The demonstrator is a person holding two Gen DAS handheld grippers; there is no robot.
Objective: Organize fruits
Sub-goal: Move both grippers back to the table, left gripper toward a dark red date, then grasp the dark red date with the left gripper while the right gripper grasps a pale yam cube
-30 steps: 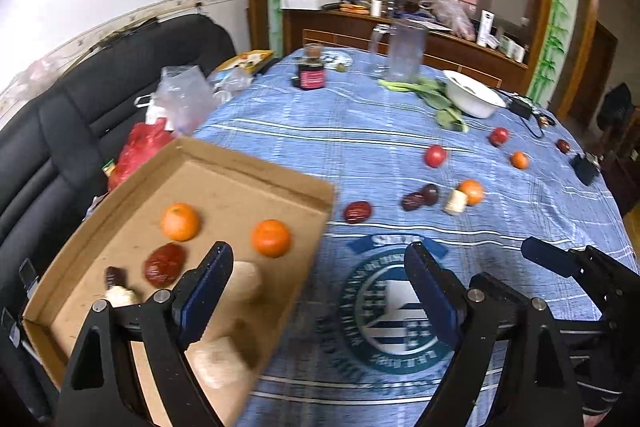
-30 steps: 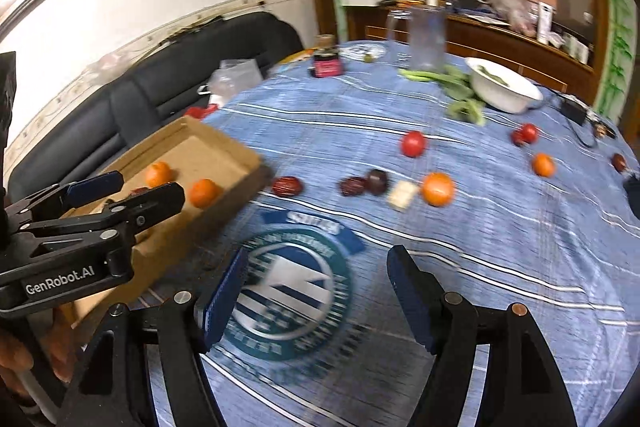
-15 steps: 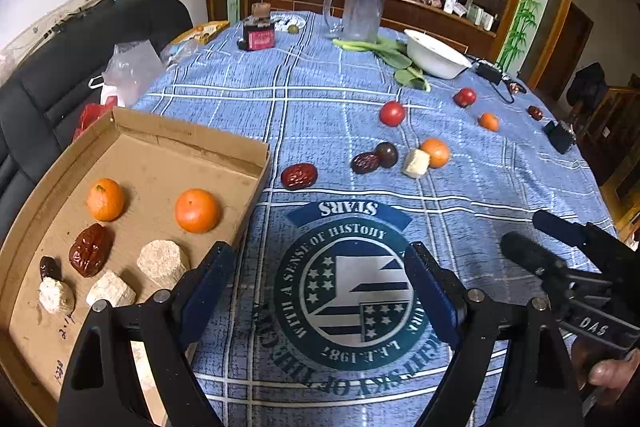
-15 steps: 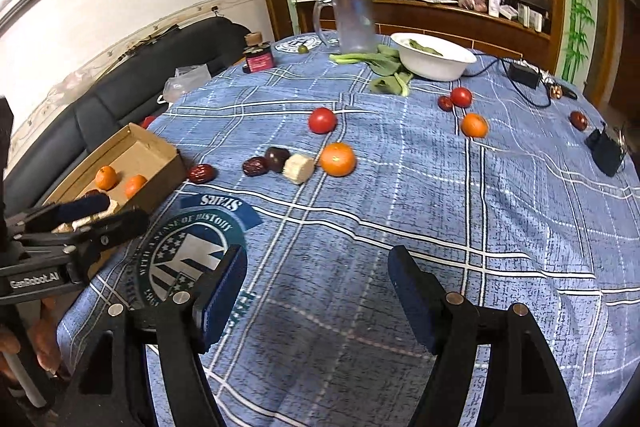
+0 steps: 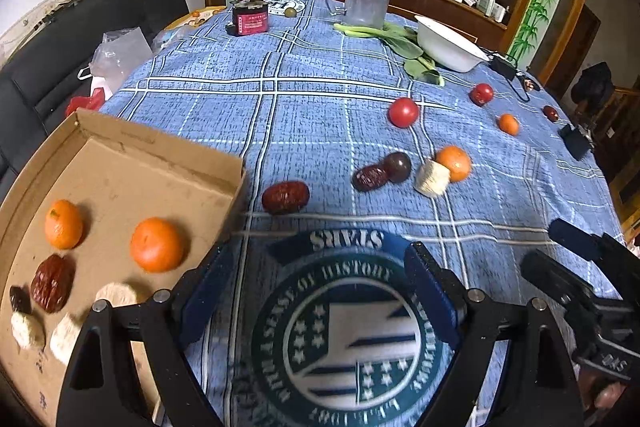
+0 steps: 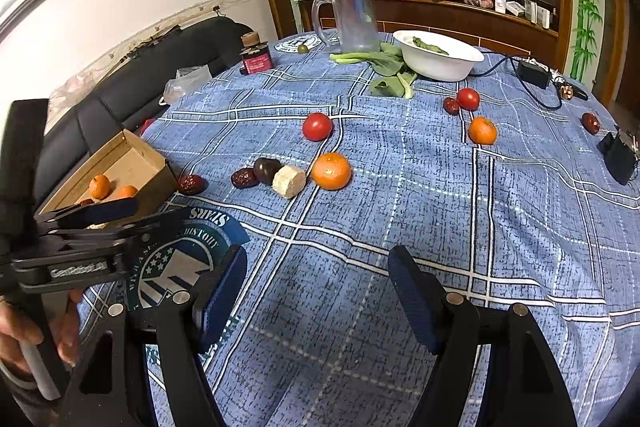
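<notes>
- here, the left gripper (image 5: 316,291) hung with its jaws spread wide and nothing between them, over the round emblem (image 5: 344,331) printed on the blue tablecloth (image 5: 320,115) near the table's near edge.
- the right gripper (image 6: 316,291) was likewise released and empty, over bare cloth just beside the emblem.
- the cardboard box (image 5: 160,147) sat at the table's left edge, its open top holding two oranges (image 5: 157,244), a red date (image 5: 52,282) and pale chunks (image 5: 24,330).
- just outside the box's far right corner lay a loose red date (image 5: 285,196), apart from the wall.
- toward the table's middle, a date (image 6: 244,177), a dark plum (image 6: 267,169), a pale chunk (image 6: 289,181) and an orange (image 6: 331,170) lay in a close row.
- a tomato (image 6: 317,126) stood alone beyond them; more small fruit lay scattered toward the right edge.
- open cloth stretched between both grippers and the row.
- a white bowl (image 6: 440,61), greens (image 6: 386,67) and a clear jug (image 6: 354,19) crowded the far edge.
</notes>
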